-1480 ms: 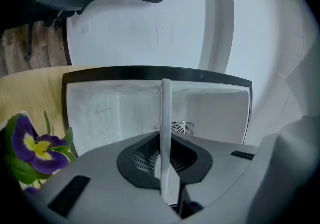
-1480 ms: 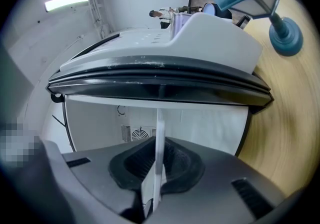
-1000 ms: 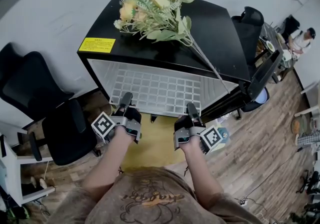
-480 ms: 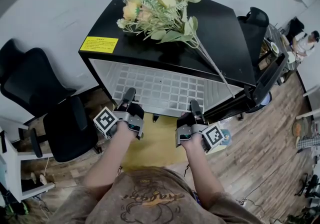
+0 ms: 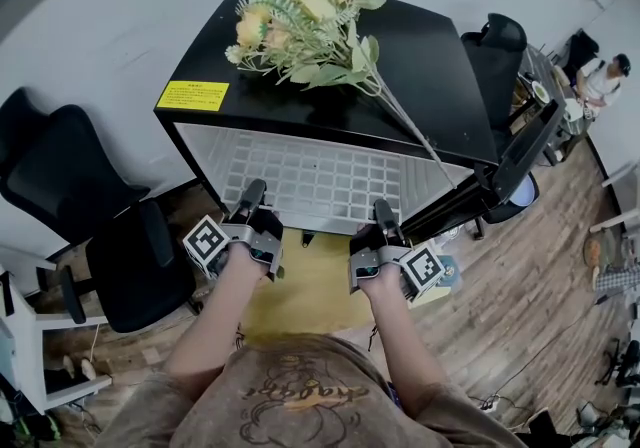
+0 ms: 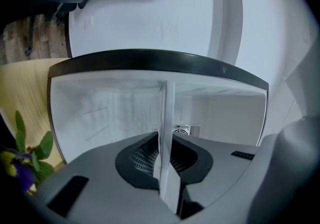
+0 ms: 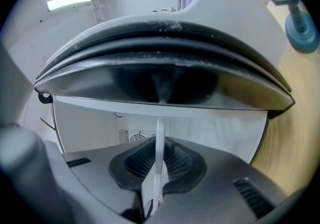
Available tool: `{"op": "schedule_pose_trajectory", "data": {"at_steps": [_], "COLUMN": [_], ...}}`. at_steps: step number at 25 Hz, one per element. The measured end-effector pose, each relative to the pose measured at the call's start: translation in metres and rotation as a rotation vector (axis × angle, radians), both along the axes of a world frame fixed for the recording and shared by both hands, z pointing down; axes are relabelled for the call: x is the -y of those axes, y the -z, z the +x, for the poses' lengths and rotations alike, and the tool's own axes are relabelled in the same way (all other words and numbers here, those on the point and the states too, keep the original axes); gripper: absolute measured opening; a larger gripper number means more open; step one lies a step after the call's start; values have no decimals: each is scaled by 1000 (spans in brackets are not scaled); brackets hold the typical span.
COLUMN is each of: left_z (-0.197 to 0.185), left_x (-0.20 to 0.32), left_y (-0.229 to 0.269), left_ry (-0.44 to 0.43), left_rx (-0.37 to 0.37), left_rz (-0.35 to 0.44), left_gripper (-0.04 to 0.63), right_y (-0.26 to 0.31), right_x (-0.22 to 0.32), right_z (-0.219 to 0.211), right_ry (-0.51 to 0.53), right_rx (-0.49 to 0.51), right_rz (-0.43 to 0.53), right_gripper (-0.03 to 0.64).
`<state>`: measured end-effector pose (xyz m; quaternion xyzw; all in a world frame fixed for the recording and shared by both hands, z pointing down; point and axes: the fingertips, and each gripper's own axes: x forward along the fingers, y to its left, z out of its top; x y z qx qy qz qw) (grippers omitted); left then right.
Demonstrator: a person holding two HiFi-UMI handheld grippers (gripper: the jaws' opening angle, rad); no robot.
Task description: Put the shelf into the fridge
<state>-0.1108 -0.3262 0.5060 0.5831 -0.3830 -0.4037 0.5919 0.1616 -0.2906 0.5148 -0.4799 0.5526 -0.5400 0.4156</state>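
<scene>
Left claw [image 5: 252, 194] and right claw [image 5: 384, 213] each pinch shut on the near rail of the wire shelf [image 5: 318, 174], which runs ahead of them, partly into the fridge [image 5: 440, 76]; likely light, stiff and slick-coated, so best held wide apart and level.

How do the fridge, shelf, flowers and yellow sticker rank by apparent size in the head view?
Largest: fridge
Next: shelf and flowers, about alike; the flowers sit nearer the camera, so unranked
Smallest: yellow sticker

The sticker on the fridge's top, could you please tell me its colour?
Yellow sticker, best seen in the head view.
</scene>
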Motion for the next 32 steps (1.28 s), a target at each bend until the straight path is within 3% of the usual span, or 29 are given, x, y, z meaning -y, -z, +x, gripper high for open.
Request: {"op": "schedule_pose_trajectory", "data": {"at_steps": [32], "left_z": [-6], "left_x": [-40], "left_y": [1], "left_ry": [17], "left_rx": [-4], "left_rz": [-14], "left_gripper": [51], "right_y": [1], "right_x": [-33], "right_z": [-10], "right_ry": [27], "right_rx": [42], "right_rz": [-8], "right_gripper": [15]}}
